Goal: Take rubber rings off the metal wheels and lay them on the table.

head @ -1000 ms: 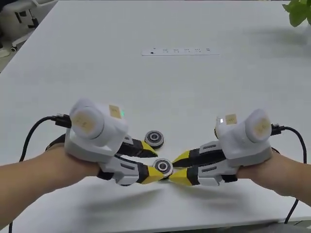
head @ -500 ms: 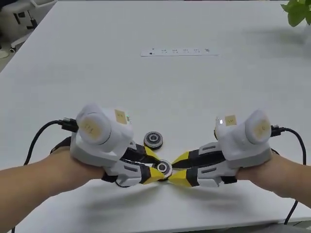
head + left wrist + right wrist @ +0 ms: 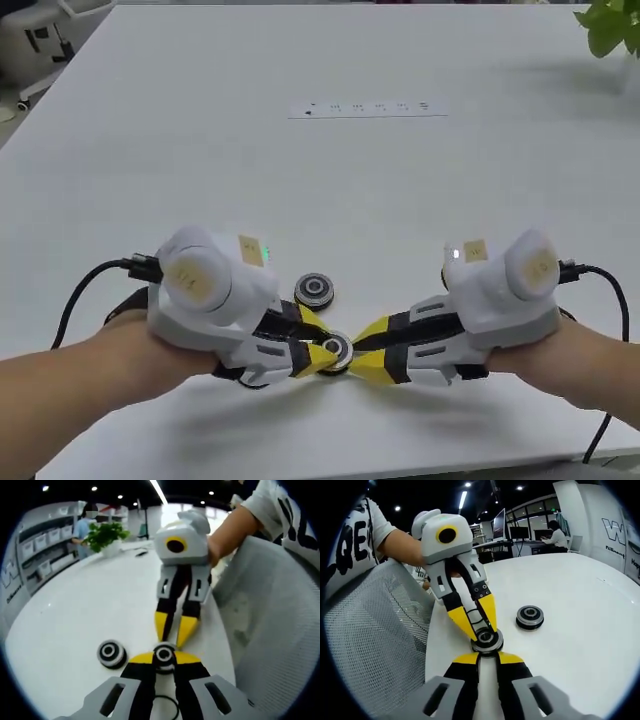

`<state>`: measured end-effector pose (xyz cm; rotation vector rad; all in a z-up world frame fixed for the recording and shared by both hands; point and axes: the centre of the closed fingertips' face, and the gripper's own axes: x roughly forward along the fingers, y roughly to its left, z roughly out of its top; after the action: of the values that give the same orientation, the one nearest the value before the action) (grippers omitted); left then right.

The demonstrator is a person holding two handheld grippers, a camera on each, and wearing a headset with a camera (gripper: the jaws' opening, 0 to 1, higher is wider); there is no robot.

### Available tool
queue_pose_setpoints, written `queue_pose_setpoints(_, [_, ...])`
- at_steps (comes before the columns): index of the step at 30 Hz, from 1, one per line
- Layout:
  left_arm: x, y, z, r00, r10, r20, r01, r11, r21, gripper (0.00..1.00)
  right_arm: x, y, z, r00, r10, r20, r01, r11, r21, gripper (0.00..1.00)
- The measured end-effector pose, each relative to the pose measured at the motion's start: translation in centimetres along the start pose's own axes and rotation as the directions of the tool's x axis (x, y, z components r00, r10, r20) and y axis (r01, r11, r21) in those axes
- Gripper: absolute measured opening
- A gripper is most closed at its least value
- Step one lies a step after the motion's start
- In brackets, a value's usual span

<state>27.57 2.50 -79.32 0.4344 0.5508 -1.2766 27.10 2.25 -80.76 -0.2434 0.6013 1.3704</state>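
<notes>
Both tools meet nose to nose at the near edge of the white table [image 3: 400, 200]. The left gripper [image 3: 318, 357] is pinched onto the rim of a metal wheel [image 3: 334, 349]. The right gripper [image 3: 353, 351] noses in opposite, tips at that wheel, and I cannot tell if it grips. A second wheel [image 3: 315, 290] sits just behind, untouched. A thin black ring [image 3: 165, 707] lies on the table beneath the left gripper. Far back are a white strip [image 3: 368, 108] and a plant [image 3: 610, 25], and a mesh chair [image 3: 375, 645] stands at the near side.
</notes>
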Motion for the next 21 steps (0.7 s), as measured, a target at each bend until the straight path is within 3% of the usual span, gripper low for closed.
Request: queue_pose_setpoints(21, [0.0,-0.13,0.02,0.9999,0.008,0.011,-0.008,1.0,0.008,0.13,-0.02,-0.67,-0.18,0.9999,-0.013,0.0,0.013,0.999,0.035,0.0])
